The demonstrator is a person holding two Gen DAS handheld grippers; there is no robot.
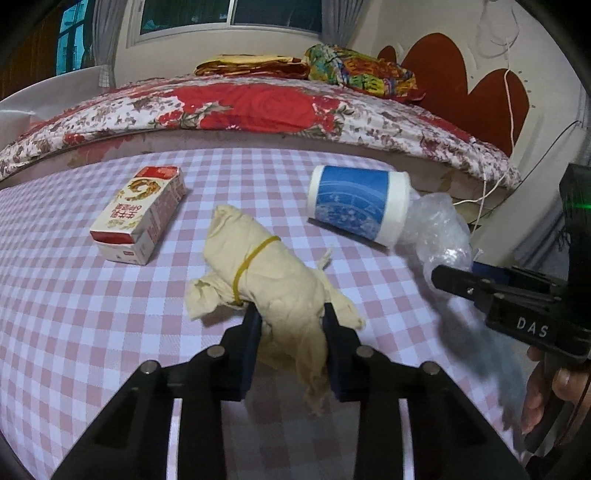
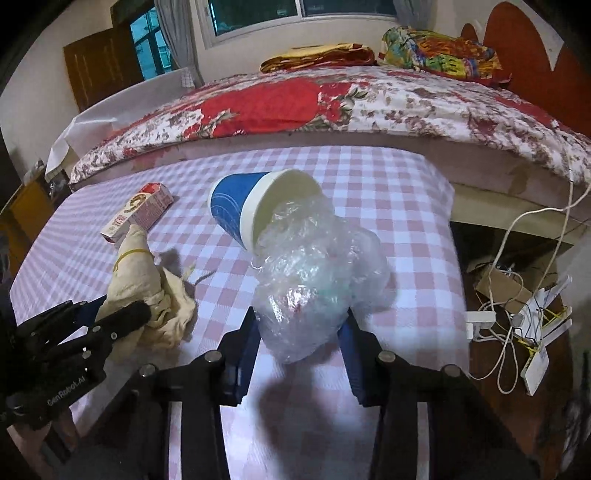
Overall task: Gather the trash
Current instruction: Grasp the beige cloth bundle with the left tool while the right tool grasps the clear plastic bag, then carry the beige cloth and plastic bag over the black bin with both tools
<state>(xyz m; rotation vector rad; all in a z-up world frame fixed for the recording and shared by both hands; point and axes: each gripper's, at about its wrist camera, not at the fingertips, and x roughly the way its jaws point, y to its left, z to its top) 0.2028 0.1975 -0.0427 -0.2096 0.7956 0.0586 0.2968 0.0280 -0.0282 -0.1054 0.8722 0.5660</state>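
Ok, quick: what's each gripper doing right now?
Left gripper: shut on the cloth bundle.
Right gripper: closed around the plastic wrap, pads against its sides.

- A bed (image 2: 332,103) with floral cover stands at 12 o'clock.
- A window (image 2: 295,14) is above it.
- A brown door (image 2: 103,70) is at 10 o'clock.

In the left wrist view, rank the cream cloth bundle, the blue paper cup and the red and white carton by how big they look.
1. cream cloth bundle, largest, though nearest the camera
2. blue paper cup and red and white carton: too alike to rank
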